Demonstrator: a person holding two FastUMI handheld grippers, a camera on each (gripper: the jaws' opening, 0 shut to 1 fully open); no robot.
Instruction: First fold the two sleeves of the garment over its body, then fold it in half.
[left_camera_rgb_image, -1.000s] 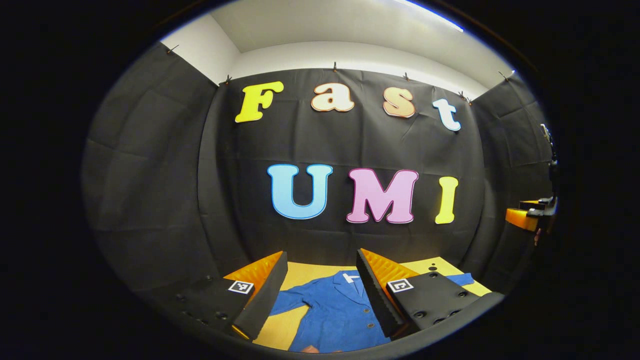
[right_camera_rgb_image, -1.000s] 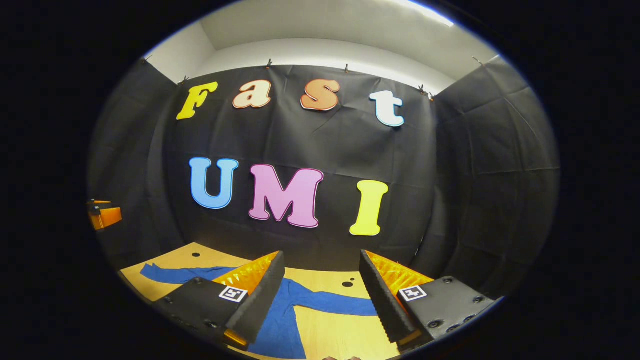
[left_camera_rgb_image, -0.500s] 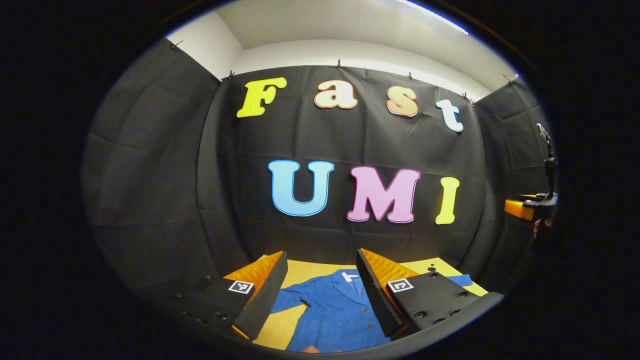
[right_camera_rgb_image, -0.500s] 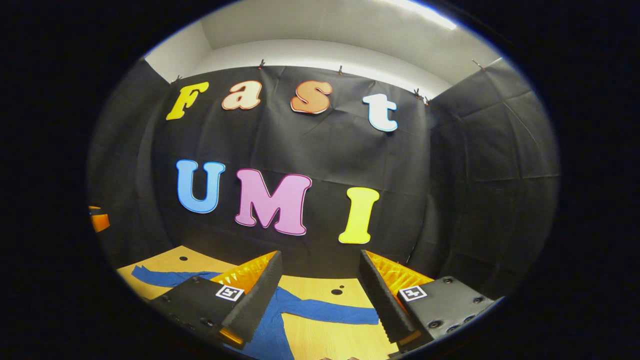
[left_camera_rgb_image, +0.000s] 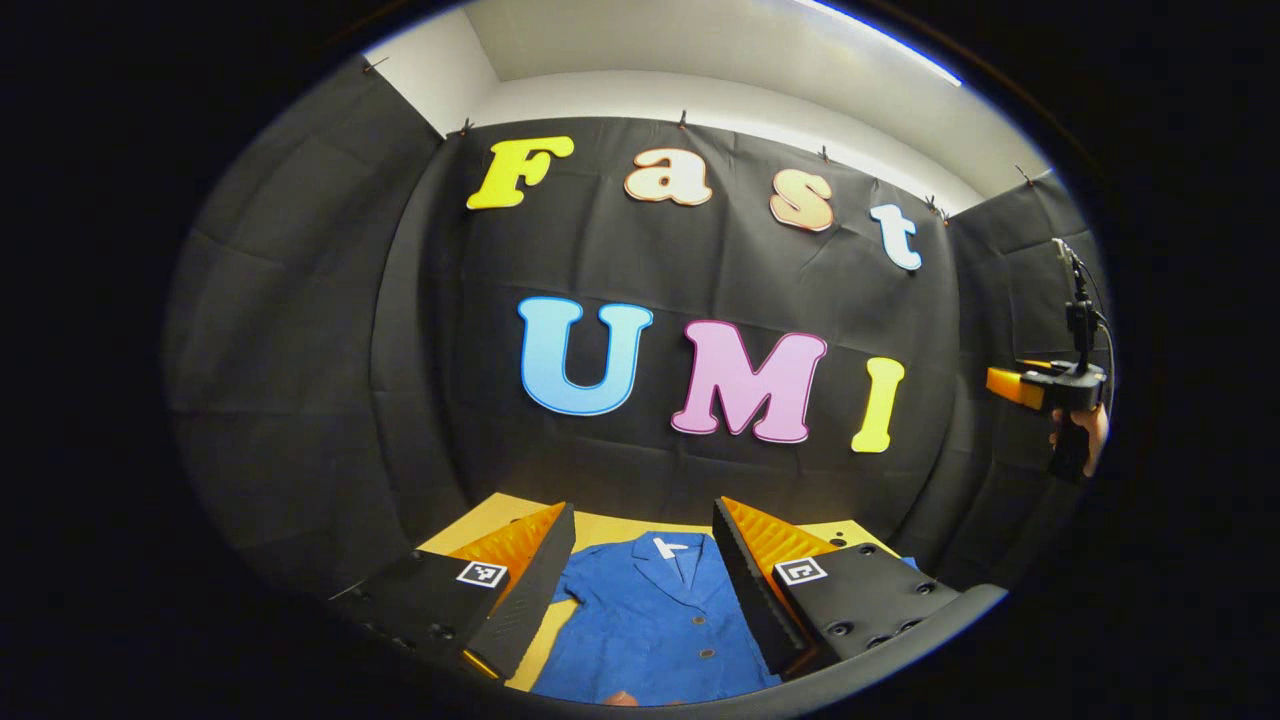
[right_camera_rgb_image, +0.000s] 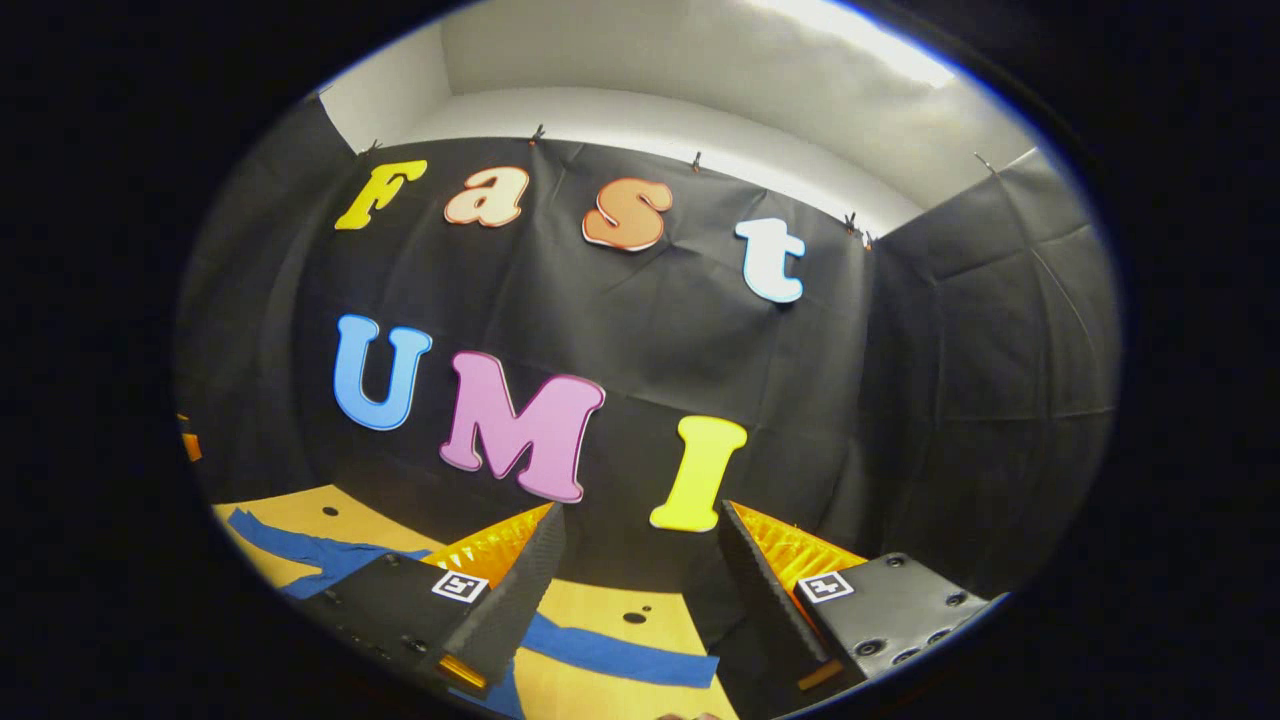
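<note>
From my remote station, the blue garment (left_camera_rgb_image: 650, 625) lies flat on the yellow wooden counter (right_camera_rgb_image: 300, 510), its hem cut off at the bottom of the left gripper view and its body hidden behind my fingers in the right gripper view, where one sleeve (right_camera_rgb_image: 625, 655) stretches out. Both the left hand-held gripper (left_camera_rgb_image: 640, 570) and the right hand-held gripper (right_camera_rgb_image: 640, 570) hang spread, holding nothing, before black cloth walls.
</note>
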